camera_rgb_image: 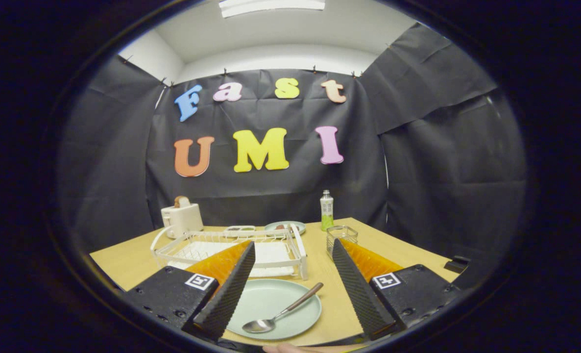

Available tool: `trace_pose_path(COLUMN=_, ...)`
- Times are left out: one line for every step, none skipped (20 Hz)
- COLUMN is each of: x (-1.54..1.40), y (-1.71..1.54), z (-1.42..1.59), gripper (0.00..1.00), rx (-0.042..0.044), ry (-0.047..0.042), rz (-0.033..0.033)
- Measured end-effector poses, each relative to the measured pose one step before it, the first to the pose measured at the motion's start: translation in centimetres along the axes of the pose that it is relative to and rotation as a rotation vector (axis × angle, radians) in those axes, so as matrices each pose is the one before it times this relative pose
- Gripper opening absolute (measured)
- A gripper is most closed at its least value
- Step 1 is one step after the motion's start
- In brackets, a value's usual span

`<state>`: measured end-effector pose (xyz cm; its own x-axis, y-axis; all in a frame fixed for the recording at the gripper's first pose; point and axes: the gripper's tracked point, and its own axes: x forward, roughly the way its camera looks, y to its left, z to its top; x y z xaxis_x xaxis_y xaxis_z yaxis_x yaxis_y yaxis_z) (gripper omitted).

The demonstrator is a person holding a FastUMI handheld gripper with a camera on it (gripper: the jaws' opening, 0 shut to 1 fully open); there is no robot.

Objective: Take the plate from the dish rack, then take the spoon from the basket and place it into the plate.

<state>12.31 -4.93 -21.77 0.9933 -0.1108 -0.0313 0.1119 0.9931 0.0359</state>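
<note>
Between the two fingers, low in the frame, the spoon [280, 313] is lying on the plate [271, 308], bowl toward the lower left. The gripper [290, 252] is standing wide open, holding nothing. Behind the plate, the dish rack [231, 247] is sitting on the table [329, 289], the basket [342, 237] to its right.

A pale green plate [271, 309] lies flat just before the white dish rack [231, 250]. A metal spoon [280, 314] rests in it, handle angled toward the clear basket [342, 238]
</note>
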Motion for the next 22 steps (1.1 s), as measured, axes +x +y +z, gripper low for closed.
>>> trace_pose_path(x=-0.267, y=0.088, z=0.219, gripper=1.0, rx=-0.00853, ry=0.01001, rz=0.00752)
trace_pose_path(x=-0.304, y=0.15, z=0.399, gripper=1.0, rx=-0.00399, ry=0.00421, rz=0.00702)
trace_pose_path(x=-0.247, y=0.043, z=0.351, gripper=1.0, rx=-0.00391, ry=0.00691, rz=0.00513)
trace_pose_path(x=-0.246, y=0.011, z=0.282, gripper=1.0, rx=-0.00758, ry=0.0141, rz=0.00309)
trace_pose_path(x=-0.295, y=0.046, z=0.354, gripper=1.0, rx=-0.00869, ry=0.01301, rz=0.00683)
trace_pose_path(x=-0.299, y=0.029, z=0.641, gripper=1.0, rx=-0.01052, ry=0.00505, rz=0.0075)
trace_pose_path(x=-0.272, y=-0.228, z=0.801, gripper=1.0, rx=-0.01078, ry=-0.00154, rz=-0.00157)
trace_pose_path(x=-0.28, y=-0.327, z=0.804, gripper=1.0, rx=-0.0129, ry=-0.00496, rz=-0.00117)
trace_pose_path(x=-0.099, y=-0.267, z=0.631, gripper=1.0, rx=-0.01389, ry=-0.00233, rz=-0.00187)
trace_pose_path(x=-0.172, y=-0.407, z=0.431, gripper=1.0, rx=-0.00426, ry=0.00369, rz=-0.00437)
trace_pose_path(x=-0.17, y=-0.014, z=0.523, gripper=1.0, rx=0.00824, ry=0.00041, rz=0.012)
trace_pose_path(x=-0.123, y=-0.066, z=0.447, gripper=1.0, rx=0.01899, ry=0.00256, rz=0.01244)
trace_pose_path(x=-0.137, y=-0.192, z=0.488, gripper=1.0, rx=0.02184, ry=0.00336, rz=0.01251)
trace_pose_path(x=-0.033, y=-0.321, z=0.415, gripper=1.0, rx=0.01488, ry=0.01223, rz=0.00477)
trace_pose_path(x=-0.117, y=-0.445, z=0.282, gripper=1.0, rx=0.01339, ry=0.01042, rz=0.00418)
trace_pose_path(x=-0.271, y=-0.043, z=0.613, gripper=1.0, rx=0.00607, ry=-0.00165, rz=0.01066)
trace_pose_path(x=-0.139, y=-0.443, z=0.886, gripper=1.0, rx=-0.00687, ry=-0.01211, rz=-0.00163)
trace_pose_path(x=-0.1, y=-0.987, z=0.975, gripper=1.0, rx=-0.01115, ry=-0.01953, rz=-0.01718)
trace_pose_path(x=-0.136, y=-0.908, z=0.736, gripper=1.0, rx=-0.01729, ry=-0.01131, rz=-0.02125)
trace_pose_path(x=-0.187, y=-0.769, z=0.691, gripper=1.0, rx=-0.00341, ry=-0.01405, rz=-0.01948)
trace_pose_path(x=-0.133, y=-0.246, z=0.478, gripper=1.0, rx=-0.00085, ry=-0.00748, rz=-0.00704)
trace_pose_path(x=-0.25, y=-0.067, z=0.331, gripper=1.0, rx=0.00172, ry=-0.00328, rz=0.00362)
